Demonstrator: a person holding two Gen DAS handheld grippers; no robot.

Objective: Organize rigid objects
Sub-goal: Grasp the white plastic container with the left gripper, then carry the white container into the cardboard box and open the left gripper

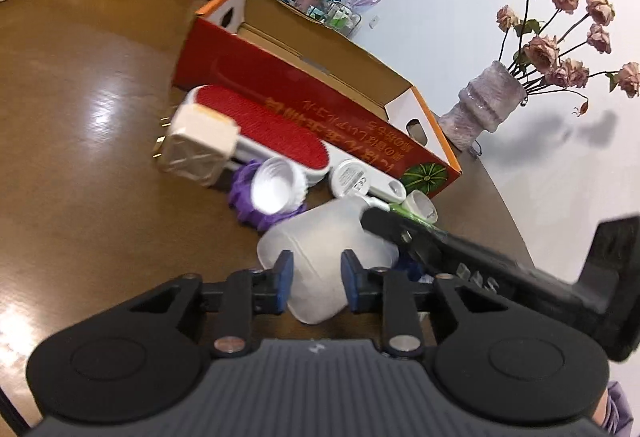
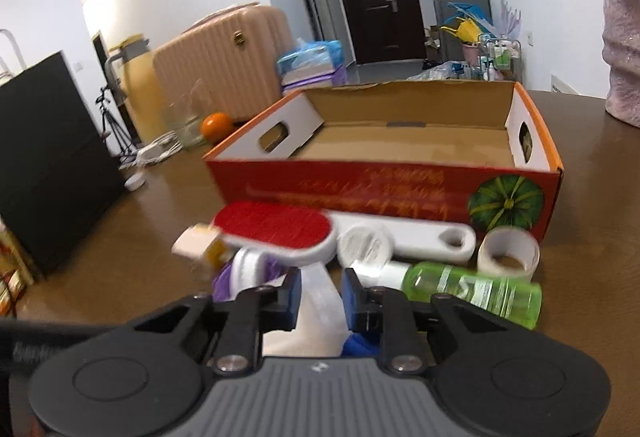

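Both grippers at the clutter before the box [image 2: 384, 141].
Left gripper [image 1: 316, 279] spread astride the jug [image 1: 320, 237]; right gripper [image 2: 320, 291] spread over it; table's [image 1: 80, 141] near side open.

Take the cardboard box [image 2: 384, 141] as your landmark: it sits open on the table [image 2: 160, 205], and you have the lint brush [image 2: 276, 227] lying just before its front wall, toward the left. Right of the brush, still before the box, lie a round cap [image 2: 362, 243] and a tape roll [image 2: 508, 251], with a bottle [image 2: 472, 289] on its side nearer you. Behind the box to its left stand an orange [image 2: 216, 125] and a jar [image 2: 188, 125]; to its right stands a vase [image 2: 622, 53].
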